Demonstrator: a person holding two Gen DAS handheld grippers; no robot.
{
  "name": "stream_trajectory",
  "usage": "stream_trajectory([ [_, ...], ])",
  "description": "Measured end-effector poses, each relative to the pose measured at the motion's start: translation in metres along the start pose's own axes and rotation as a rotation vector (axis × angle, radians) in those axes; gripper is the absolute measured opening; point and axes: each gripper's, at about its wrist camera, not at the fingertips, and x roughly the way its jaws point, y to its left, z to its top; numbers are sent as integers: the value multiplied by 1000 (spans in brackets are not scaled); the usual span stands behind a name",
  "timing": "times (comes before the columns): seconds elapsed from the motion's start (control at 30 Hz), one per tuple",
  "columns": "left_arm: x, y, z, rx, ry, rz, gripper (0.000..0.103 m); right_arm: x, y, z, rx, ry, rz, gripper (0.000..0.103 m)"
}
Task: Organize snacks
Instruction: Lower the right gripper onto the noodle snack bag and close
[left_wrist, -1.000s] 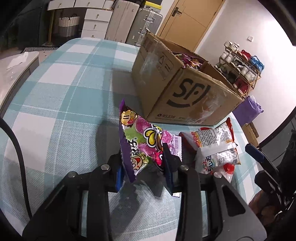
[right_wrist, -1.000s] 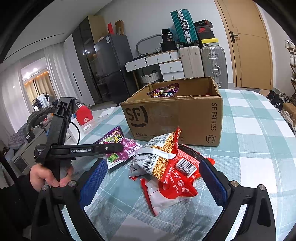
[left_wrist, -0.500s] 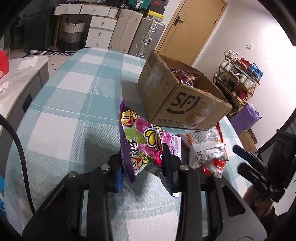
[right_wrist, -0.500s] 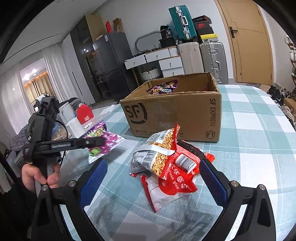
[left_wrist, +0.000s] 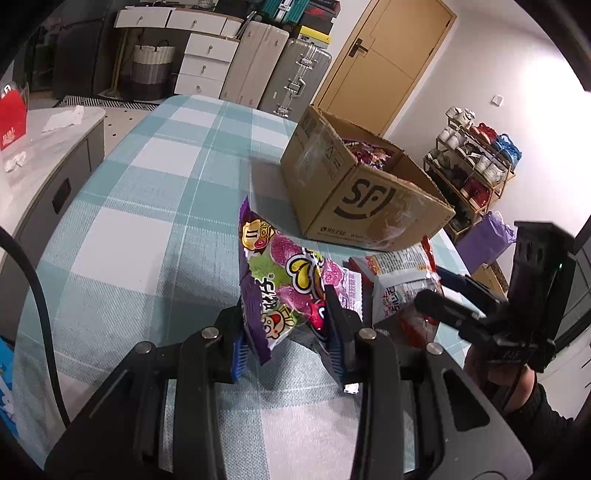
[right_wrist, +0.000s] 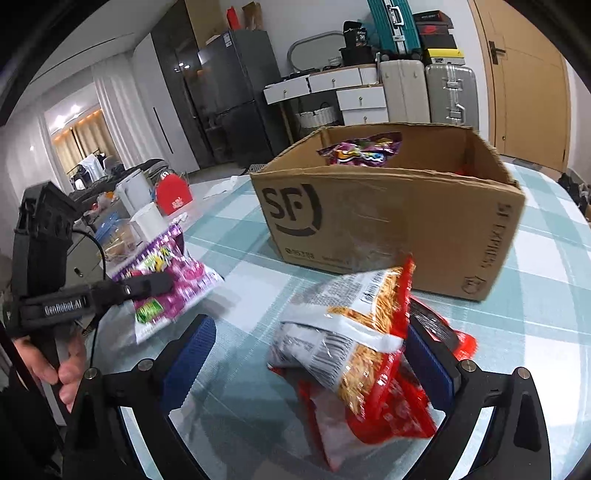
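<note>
Two snack packets sit between your tools' fingers right now. Your left tool (left_wrist: 290, 341) is clamped on a purple, glossy plastic candy packet with cartoon print (left_wrist: 280, 288), held raised above the desk covered in a teal-and-white checked cloth (left_wrist: 155, 206); the right wrist view shows the same packet (right_wrist: 166, 280) off to the left, clear of the cloth. Your right tool (right_wrist: 310, 358) stands spread wide around a grey-and-red crinkled noodle snack bag (right_wrist: 347, 332), which lies on a red-and-white flat packet (right_wrist: 384, 417) on the desk; the right finger (right_wrist: 428, 365) is touching or just beside the bag's edge, the left finger (right_wrist: 188, 362) well apart from it. Just behind these bags stands an open brown cardboard box printed with a black SF logo (right_wrist: 388, 218), with more purple packets (right_wrist: 362, 151) inside it. Beyond the desk, white drawers (left_wrist: 207, 62), pale and silver hard-shell suitcases (left_wrist: 280, 70) and a tan wooden door (left_wrist: 384, 62) line the wall, and a shoe rack (left_wrist: 476, 162) stands to the right.
</note>
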Motion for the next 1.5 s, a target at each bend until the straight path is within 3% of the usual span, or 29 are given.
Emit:
stream_trajectory([
  [0.07, 1, 2, -2, -8, 6, -5, 31, 2, 1, 4, 14, -7, 15, 99],
  [0.2, 1, 3, -2, -10, 5, -9, 31, 11, 6, 6, 3, 33, 42, 67],
  [0.57, -6, 13, -3, -33, -7, -10, 31, 44, 17, 14, 28, 129, 50, 68],
  [0.7, -10, 18, -5, -40, -4, -9, 31, 57, 17, 21, 81, 145, 81, 68],
  [0.9, -13, 23, -8, -49, -2, -6, 31, 76, -2, 25, 270, 180, 169, 71],
  [1.03, -11, 25, -10, -53, 5, -6, 31, 81, -5, 28, 306, 166, 185, 70],
  [1.1, -11, 25, -11, -54, 10, -8, 31, 84, -4, 28, 319, 161, 198, 59],
  [1.27, -10, 25, -12, -54, 14, -5, 31, 90, -1, 26, 314, 158, 217, 50],
  [1.33, -10, 25, -12, -55, 16, -1, 32, 89, -1, 25, 315, 143, 227, 40],
  [1.5, -11, 24, -12, -54, 15, 6, 32, 83, 0, 26, 299, 121, 225, 37],
])
